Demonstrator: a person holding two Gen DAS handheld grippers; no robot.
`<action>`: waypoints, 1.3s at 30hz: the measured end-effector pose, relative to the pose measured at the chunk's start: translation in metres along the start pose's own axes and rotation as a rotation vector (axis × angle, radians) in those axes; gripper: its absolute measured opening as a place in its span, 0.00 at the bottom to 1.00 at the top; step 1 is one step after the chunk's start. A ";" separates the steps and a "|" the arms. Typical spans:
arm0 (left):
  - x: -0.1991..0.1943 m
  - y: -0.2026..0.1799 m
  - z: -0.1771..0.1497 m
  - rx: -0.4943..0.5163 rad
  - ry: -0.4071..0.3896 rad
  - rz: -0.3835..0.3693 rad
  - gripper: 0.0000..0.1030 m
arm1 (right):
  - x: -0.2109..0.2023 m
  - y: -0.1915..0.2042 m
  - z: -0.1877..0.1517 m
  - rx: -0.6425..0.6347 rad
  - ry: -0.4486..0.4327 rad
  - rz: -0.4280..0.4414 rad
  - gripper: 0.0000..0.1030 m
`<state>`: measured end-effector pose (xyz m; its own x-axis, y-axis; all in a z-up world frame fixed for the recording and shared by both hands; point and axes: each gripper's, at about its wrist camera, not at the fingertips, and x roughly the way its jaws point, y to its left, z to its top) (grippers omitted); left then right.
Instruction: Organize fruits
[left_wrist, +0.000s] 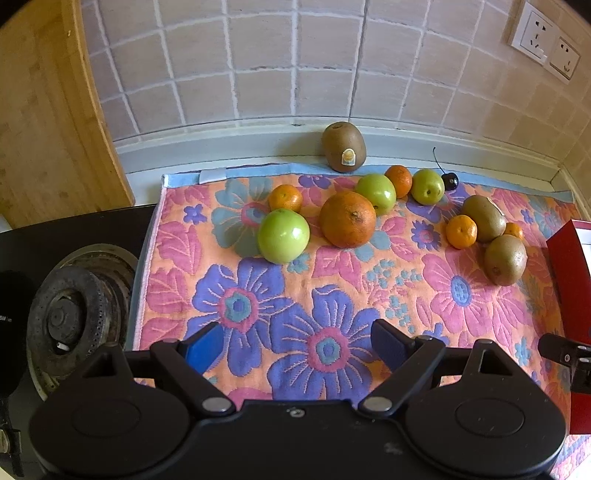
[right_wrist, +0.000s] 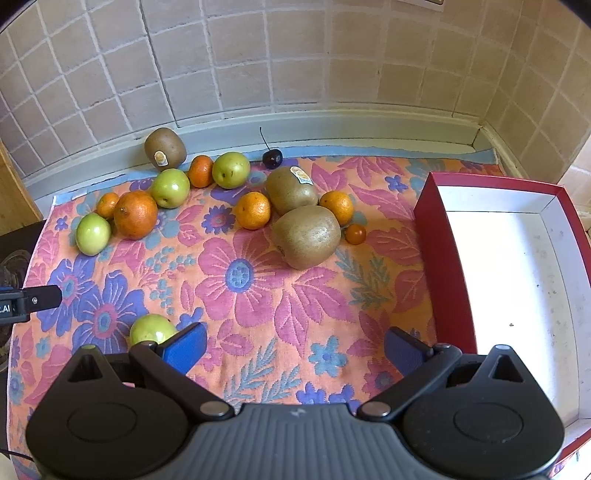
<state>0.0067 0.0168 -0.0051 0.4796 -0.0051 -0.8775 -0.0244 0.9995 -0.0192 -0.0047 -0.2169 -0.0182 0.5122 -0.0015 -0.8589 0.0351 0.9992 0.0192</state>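
While both jaws stand wide apart with nothing held, left gripper (left_wrist: 297, 341) and right gripper (right_wrist: 295, 347) are hovered over the floral cloth (right_wrist: 258, 295). Fruit is scattered along its far edge; the red box (right_wrist: 436, 236) sits empty at right. The nearest kiwi (right_wrist: 307, 236) is judged soft and light: grip across its middle, gently.

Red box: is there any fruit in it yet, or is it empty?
Empty as far as shown: the red box shows only bare white floor in the right wrist view. Its near end is hidden behind the right gripper.
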 end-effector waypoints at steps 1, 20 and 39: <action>0.000 0.000 0.000 -0.001 -0.001 0.002 1.00 | 0.000 0.000 0.000 0.001 -0.002 0.000 1.00; -0.005 0.008 0.002 -0.013 -0.016 0.012 1.00 | -0.007 0.002 -0.001 0.008 -0.026 0.018 1.00; -0.011 0.018 0.006 -0.024 -0.033 0.022 1.00 | -0.014 0.005 -0.003 0.001 -0.049 0.017 1.00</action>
<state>0.0060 0.0347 0.0065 0.5076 0.0183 -0.8614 -0.0565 0.9983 -0.0121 -0.0145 -0.2118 -0.0072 0.5537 0.0139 -0.8326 0.0265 0.9991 0.0343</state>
